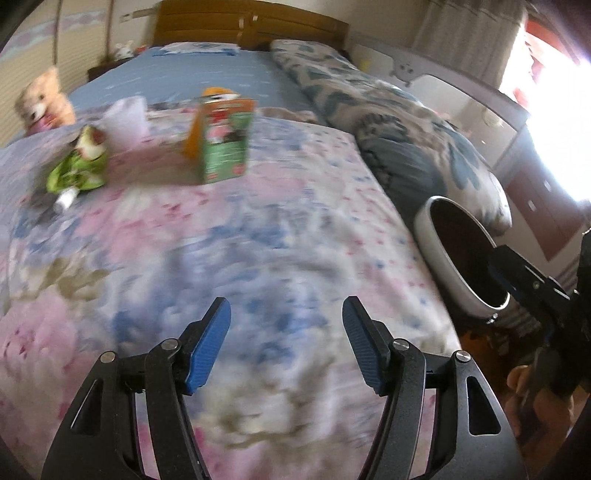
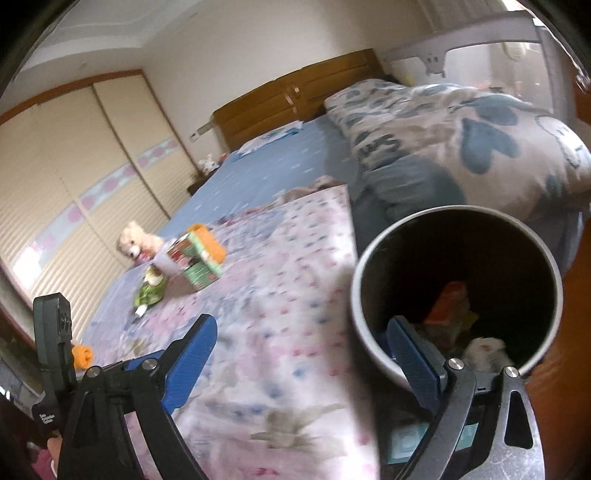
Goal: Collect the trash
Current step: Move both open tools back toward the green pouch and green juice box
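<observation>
A green and orange carton [image 1: 223, 138] stands on the flowered bedspread, also seen in the right wrist view [image 2: 197, 262]. A crumpled green wrapper [image 1: 79, 170] [image 2: 150, 291] and a white tissue [image 1: 125, 120] lie to its left. My left gripper [image 1: 286, 339] is open and empty above the bedspread, well short of them. A white bin [image 2: 373, 325] with trash inside stands beside the bed, also visible in the left wrist view [image 1: 436, 236]. My right gripper [image 2: 301, 354] is open and empty, its right finger at the bin's rim.
A teddy bear [image 1: 40, 103] sits at the bed's left edge. A folded heart-pattern duvet [image 1: 388, 122] lies along the right side. The wooden headboard [image 1: 251, 26] is at the far end. An orange object [image 2: 82, 355] lies low at the left. A wardrobe [image 2: 74, 177] stands left.
</observation>
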Available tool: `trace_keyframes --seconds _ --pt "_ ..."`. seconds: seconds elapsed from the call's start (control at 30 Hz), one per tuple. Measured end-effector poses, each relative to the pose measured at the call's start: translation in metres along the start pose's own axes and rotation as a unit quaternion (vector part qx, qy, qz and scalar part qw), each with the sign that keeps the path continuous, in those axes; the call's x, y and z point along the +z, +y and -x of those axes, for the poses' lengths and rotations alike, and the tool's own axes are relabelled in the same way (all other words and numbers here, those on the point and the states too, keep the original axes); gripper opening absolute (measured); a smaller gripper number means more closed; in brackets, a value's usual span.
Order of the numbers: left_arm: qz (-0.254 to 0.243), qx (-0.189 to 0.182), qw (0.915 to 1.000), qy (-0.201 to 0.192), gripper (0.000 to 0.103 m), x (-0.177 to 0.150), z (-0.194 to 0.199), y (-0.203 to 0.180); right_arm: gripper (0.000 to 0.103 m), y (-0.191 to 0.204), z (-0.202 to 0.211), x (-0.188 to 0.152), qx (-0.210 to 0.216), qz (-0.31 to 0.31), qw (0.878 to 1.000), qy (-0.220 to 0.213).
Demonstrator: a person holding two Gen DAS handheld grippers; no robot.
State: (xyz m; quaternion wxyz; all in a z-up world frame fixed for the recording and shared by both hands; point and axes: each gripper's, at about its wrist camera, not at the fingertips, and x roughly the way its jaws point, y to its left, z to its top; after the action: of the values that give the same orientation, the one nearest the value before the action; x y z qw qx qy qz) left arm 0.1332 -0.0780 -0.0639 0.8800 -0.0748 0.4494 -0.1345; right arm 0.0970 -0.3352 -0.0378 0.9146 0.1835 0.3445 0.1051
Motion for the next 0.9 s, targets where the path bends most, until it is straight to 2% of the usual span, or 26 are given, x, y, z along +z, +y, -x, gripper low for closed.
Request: trace_keyframes --seconds 0.47,0.9 --pt "0.06 0.051 0.9968 -0.013 0.064 -0.003 0.019 0.081 0.095 0.066 -0.052 -0.009 0.041 0.052 0.997 0.044" --pt "0.099 0.083 0.9913 -0.024 0.066 0.01 0.024 0.135 0.095 0.106 -0.097 -0.004 0.05 0.085 0.993 0.064"
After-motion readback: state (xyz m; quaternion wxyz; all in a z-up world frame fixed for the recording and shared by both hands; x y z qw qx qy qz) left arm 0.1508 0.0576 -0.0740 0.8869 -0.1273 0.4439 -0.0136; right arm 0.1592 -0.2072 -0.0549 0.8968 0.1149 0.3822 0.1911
